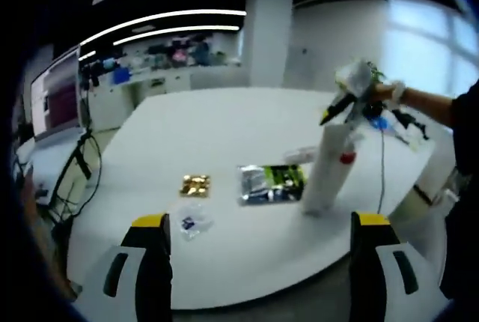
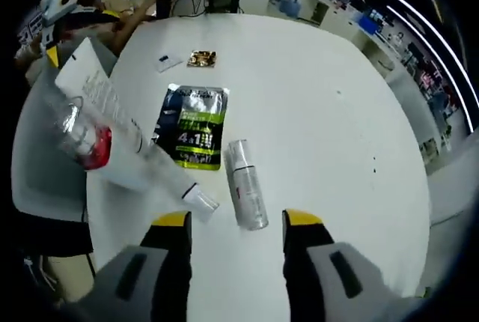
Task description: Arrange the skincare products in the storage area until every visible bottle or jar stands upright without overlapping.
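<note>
While white tube (image 2: 123, 146) stands upright on table (image 2: 314, 90), we see silver bottle (image 2: 245, 183) lying flat just beside green sachet (image 2: 193, 126). Right gripper (image 2: 236, 225) near bottle, jaws apart, empty. Left gripper (image 1: 262, 225) jaws apart, empty.

white table (image 2: 322, 97) — gold packet (image 2: 201, 58) | green-and-silver sachet (image 2: 194, 126) | small clear packet (image 1: 193, 222)

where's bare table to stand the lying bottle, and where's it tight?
Bare table lies beyond the lying bottle on the side away from the silver-green sachet, out to the far edge. Tight: the white tube with a red-capped bottle beside it, sachet and lying bottle bunch together just ahead of the right gripper.
</note>
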### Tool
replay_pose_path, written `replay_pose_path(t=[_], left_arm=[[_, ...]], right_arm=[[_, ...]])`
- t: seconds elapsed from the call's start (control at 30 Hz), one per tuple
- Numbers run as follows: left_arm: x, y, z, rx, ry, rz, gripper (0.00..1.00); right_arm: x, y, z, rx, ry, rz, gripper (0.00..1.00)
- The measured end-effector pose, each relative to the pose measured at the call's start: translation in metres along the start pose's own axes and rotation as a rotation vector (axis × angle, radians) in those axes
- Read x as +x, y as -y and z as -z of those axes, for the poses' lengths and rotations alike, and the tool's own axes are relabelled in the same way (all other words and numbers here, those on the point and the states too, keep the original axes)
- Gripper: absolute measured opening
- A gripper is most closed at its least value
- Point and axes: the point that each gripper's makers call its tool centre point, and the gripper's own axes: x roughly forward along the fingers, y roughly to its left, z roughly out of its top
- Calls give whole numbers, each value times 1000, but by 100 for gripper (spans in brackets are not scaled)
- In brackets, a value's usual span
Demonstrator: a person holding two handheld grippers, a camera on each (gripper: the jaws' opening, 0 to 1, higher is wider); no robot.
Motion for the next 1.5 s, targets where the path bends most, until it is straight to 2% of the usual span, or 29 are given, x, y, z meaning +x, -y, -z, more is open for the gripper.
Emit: replay_pose_path(t=[0.07, 0.17, 0.3, 0.47, 0.6, 0.77, 0.87, 1.17, 1.37, 1.47, 1.5], left_arm=[[-1, 2, 1, -8, -3, -18, 97], [-4, 6, 4, -23, -9, -55, 97], [-10, 7, 5, -46, -4, -96, 97], [-12, 8, 9, -54, -17, -143, 97], [-12, 11, 9, -68, -18, -162, 97], [-8, 13, 11, -77, -32, -172, 97], [-6, 13, 10, -80, -32, -169, 97], [-3, 10, 7, -73, -26, -129, 97], [-2, 6, 9, -45, -40, -62, 97], [-2, 3, 10, -30, -46, -43, 97], [-2, 1, 8, -28, -37, -33, 97]], right_arm=[[11, -2, 0, -29, -26, -39, 48], [23, 1, 2, -84, -61, -53, 47], [38, 3, 1, -92, -64, -91, 44], [54, 14, 11, -131, -105, -79, 46], [62, 14, 16, -101, -106, -126, 41], [66, 12, 22, -125, -126, -147, 37], [68, 13, 21, -117, -125, -144, 35], [69, 9, 28, -91, -169, -143, 21], [73, 10, 29, -102, -188, -114, 21], [73, 9, 28, -85, -199, -118, 20], [74, 8, 26, -55, -193, -113, 20]])
